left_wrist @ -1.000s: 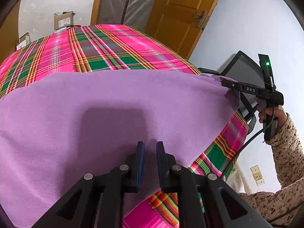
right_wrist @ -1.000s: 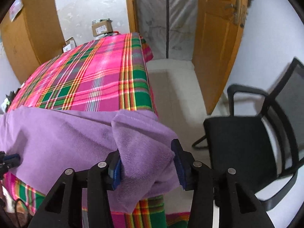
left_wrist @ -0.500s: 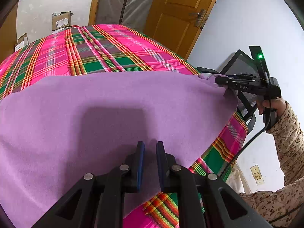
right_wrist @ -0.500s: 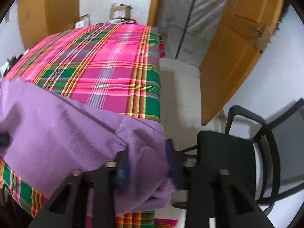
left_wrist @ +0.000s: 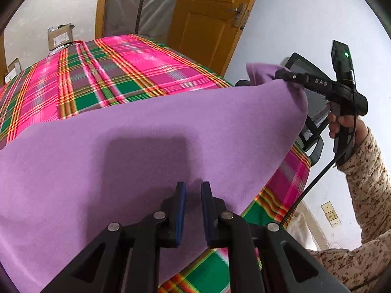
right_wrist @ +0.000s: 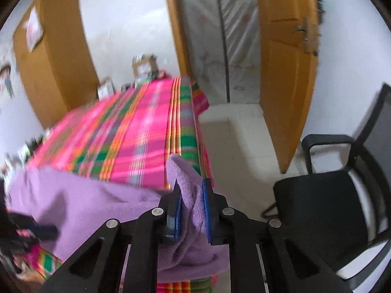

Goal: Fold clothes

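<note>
The purple cloth (left_wrist: 151, 146) drapes over the near edge of the plaid-covered desk (left_wrist: 127, 73), one corner pinched in the right tongs (right_wrist: 191, 207) and lifted, the near hem nipped between the left tongs (left_wrist: 193, 205). Either thin bite could slip under pull — the lifted corner would then drop. A black chair (right_wrist: 327, 210) crowds the desk's right corner.

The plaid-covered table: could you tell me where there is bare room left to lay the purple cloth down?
The far half of the table is bare plaid, bordered by the purple cloth on the near side and the cardboard boxes beyond the far edge. The near half is covered by the cloth, which both the left gripper and the right gripper pinch.
</note>
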Demonstrator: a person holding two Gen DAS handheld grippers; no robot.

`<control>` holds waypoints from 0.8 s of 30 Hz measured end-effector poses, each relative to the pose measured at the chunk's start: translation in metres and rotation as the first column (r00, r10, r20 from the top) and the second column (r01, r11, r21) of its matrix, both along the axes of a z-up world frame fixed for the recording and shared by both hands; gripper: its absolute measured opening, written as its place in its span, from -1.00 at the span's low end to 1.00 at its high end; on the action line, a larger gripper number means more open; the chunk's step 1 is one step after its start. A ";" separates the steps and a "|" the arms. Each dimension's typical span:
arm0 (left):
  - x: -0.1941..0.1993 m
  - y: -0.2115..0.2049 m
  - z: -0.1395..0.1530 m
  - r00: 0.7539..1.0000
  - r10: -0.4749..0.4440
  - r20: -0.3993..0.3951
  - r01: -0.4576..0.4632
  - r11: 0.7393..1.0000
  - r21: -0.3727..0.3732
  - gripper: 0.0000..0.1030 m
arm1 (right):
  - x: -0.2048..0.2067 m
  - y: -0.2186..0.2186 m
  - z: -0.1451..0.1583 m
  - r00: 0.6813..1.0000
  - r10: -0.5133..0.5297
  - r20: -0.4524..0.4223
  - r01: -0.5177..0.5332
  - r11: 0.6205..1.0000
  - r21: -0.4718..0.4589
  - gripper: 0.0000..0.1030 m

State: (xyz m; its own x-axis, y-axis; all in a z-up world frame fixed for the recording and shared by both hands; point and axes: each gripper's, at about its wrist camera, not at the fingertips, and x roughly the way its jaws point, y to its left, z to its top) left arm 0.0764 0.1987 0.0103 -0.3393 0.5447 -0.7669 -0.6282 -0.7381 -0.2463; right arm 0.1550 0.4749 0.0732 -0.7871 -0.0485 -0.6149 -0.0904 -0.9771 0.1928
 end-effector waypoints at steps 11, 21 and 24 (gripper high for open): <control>0.007 0.020 -0.006 0.999 -0.050 0.016 0.050 0.998 -0.027 -0.75 | 0.032 0.061 -0.042 0.986 -0.166 -0.032 0.150 0.946 -0.287 -0.78; 0.010 0.034 -0.004 0.997 -0.075 0.016 0.076 0.996 -0.044 -0.75 | 0.030 0.082 -0.087 0.983 -0.167 0.080 0.185 0.854 -0.486 -0.31; 0.010 0.036 -0.005 0.997 -0.076 0.020 0.077 0.996 -0.045 -0.75 | 0.028 0.088 -0.101 0.982 -0.151 0.111 0.187 0.810 -0.555 -0.25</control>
State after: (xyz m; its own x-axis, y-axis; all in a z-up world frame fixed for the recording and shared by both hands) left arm 0.0860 0.2350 0.0056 -0.2843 0.5327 -0.7971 -0.6788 -0.6990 -0.2251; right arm 0.1828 0.5630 -0.0281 -0.7787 -0.2685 -0.5671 -0.2730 -0.6688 0.6915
